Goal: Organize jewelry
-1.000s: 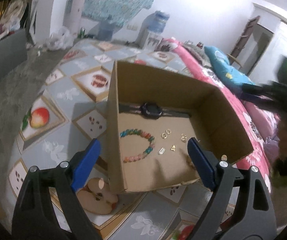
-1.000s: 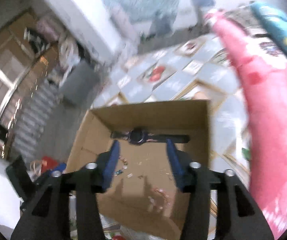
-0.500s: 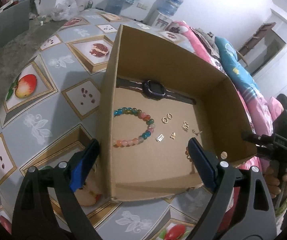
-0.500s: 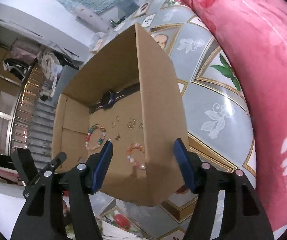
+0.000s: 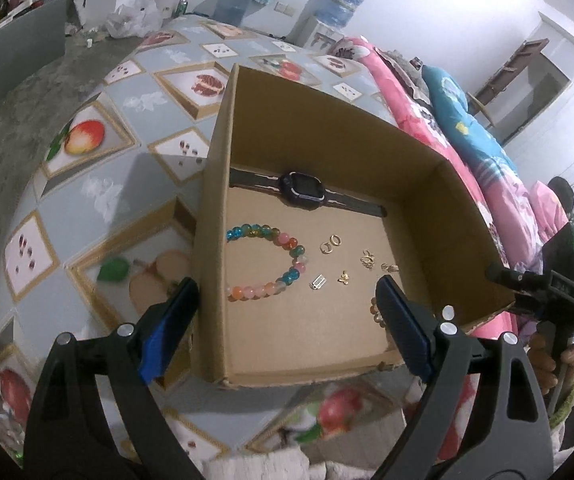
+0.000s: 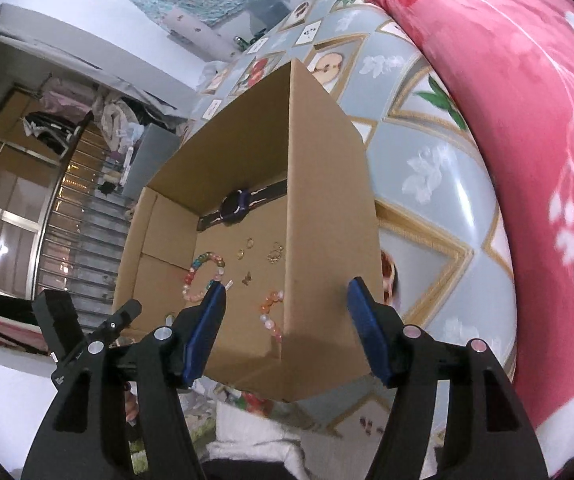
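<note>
From the left wrist view, you are holding the left hand-held gripper with its jaws spread wide and nothing between the pads. One finger is hanging outside the near left wall of the cardboard box; the other is hanging inside it, near the right wall. The box is sitting on a fruit-patterned mat. On the box floor you are looking at one dark watch lying along the far wall, one multicoloured bead bracelet left of centre, and a scatter of small gold pieces to its right: two small rings touching each other, then about four more bits, too small to name. A second beaded piece is peeking out beside the right finger. At the right edge, your other hand's tool is showing just outside the box.

From the right wrist view, you are holding the right hand-held gripper partly spread, gripping nothing, its fingers straddling the box's near right wall. Here one watch, two bead bracelets, the multicoloured one and an orange-pink bracelet, and the gold pieces are lying inside. A pink floral blanket is filling the right side.
</note>
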Available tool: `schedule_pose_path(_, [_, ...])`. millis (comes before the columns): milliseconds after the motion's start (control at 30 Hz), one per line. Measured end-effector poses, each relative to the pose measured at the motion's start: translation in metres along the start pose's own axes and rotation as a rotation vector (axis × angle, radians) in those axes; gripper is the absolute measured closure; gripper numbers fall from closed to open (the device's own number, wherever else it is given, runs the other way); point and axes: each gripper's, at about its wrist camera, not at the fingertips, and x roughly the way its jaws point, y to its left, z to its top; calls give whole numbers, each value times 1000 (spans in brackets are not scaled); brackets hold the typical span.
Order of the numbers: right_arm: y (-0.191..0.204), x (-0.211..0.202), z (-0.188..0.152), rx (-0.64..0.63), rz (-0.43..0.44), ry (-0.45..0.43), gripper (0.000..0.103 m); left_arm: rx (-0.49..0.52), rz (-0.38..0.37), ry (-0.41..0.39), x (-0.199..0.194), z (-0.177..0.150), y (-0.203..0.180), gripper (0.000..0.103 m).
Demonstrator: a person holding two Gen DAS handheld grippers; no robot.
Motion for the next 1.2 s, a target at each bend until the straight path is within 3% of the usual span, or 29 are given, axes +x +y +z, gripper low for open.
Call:
schedule_pose_path(200, [-11, 8, -19, 36, -19, 0, 40, -8, 4, 10, -3, -20, 4, 17])
schedule_pose_path(300, [-13, 8, -21, 37, -16, -16, 40, 23, 12, -19, -6, -25, 2, 17])
schedule_pose_path(367, [-12, 4, -24, 36, -15, -32, 40, 65, 58, -62, -14, -27, -4, 17])
schedule_pose_path(533, [-3, -25, -38, -16, -134, -150, 35, 155, 113, -207, -49, -38, -22, 16])
schedule_pose_path(833, [36, -70, -72, -189, -337, -359, 25, 176, 199, -405, -99, -55, -53, 8])
schedule_pose_path(1033, [65, -87, -95, -242, -416, -515, 9, 195, 300, -460, -112, -61, -69, 8])
schedule_pose_path(1200, [87, -83, -116, -308, -485, -558, 7, 173, 290, -445, -112, -69, -72, 8])
